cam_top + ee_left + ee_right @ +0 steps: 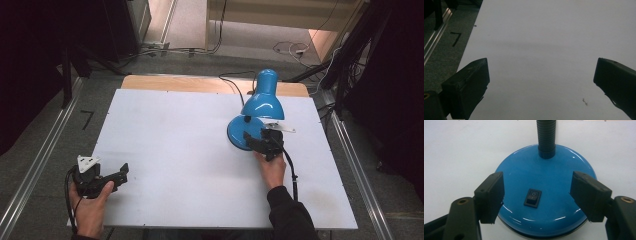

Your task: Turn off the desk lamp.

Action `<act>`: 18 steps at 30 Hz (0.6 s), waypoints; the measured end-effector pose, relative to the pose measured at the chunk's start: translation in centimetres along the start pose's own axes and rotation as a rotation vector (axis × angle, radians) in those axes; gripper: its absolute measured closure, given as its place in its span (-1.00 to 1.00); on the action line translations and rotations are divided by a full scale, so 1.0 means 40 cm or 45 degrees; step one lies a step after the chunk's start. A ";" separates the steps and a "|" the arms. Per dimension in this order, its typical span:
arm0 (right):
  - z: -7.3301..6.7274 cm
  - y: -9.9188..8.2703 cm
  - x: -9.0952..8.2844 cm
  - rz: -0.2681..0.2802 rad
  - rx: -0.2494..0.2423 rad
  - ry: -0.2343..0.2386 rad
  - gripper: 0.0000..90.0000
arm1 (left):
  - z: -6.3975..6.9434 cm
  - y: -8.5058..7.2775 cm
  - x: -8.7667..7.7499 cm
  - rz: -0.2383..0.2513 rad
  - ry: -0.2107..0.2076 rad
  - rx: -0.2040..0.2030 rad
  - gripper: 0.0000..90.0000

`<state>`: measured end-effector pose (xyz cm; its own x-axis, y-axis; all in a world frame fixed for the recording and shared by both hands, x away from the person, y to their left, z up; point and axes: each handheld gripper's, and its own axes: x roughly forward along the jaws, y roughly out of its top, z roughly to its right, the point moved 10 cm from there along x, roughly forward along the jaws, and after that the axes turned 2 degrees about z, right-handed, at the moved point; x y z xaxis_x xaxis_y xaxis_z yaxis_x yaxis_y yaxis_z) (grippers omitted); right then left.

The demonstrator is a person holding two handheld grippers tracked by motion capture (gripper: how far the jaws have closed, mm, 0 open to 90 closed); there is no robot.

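A blue desk lamp stands at the right of the white table, its shade (263,100) bent over its round blue base (240,131). In the right gripper view the base (544,185) carries a black rocker switch (532,198) and a ribbed black neck (546,137). My right gripper (260,143) is open at the base's near edge, and its jaws stand on either side of the switch (537,195) without touching it. My left gripper (117,176) is open at the table's near left with nothing between its jaws (541,77).
The lamp's black cord (235,85) runs off the far edge of the table (180,150). A wooden strip (200,84) shows at the back. Metal rails (30,180) flank the table on the floor. Cables (290,49) lie on the floor behind.
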<state>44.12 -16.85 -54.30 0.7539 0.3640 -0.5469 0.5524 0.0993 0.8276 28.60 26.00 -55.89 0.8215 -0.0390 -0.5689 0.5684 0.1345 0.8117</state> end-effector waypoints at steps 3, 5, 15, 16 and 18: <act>0.003 0.000 -0.007 -0.013 -0.016 0.012 -0.61 | 0.000 0.000 0.000 0.001 0.002 -0.002 -0.98; 0.002 -0.001 -0.010 -0.018 -0.027 0.025 -0.65 | 0.000 0.000 -0.001 0.000 0.001 -0.002 -0.98; 0.003 -0.001 -0.035 -0.028 -0.065 0.039 -0.66 | 0.000 0.000 0.000 -0.001 0.003 -0.002 -0.98; 0.004 -0.002 -0.037 -0.035 -0.059 0.040 -0.66 | 0.000 -0.001 0.000 -0.001 0.003 -0.002 -0.98; 0.007 -0.004 -0.041 -0.036 -0.053 0.046 -0.66 | 0.000 0.000 0.000 0.000 0.003 -0.001 -0.98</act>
<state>42.90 -17.71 -53.58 0.7244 0.3938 -0.5659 0.5574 0.1485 0.8169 28.59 25.98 -55.89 0.8213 -0.0369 -0.5693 0.5685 0.1355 0.8114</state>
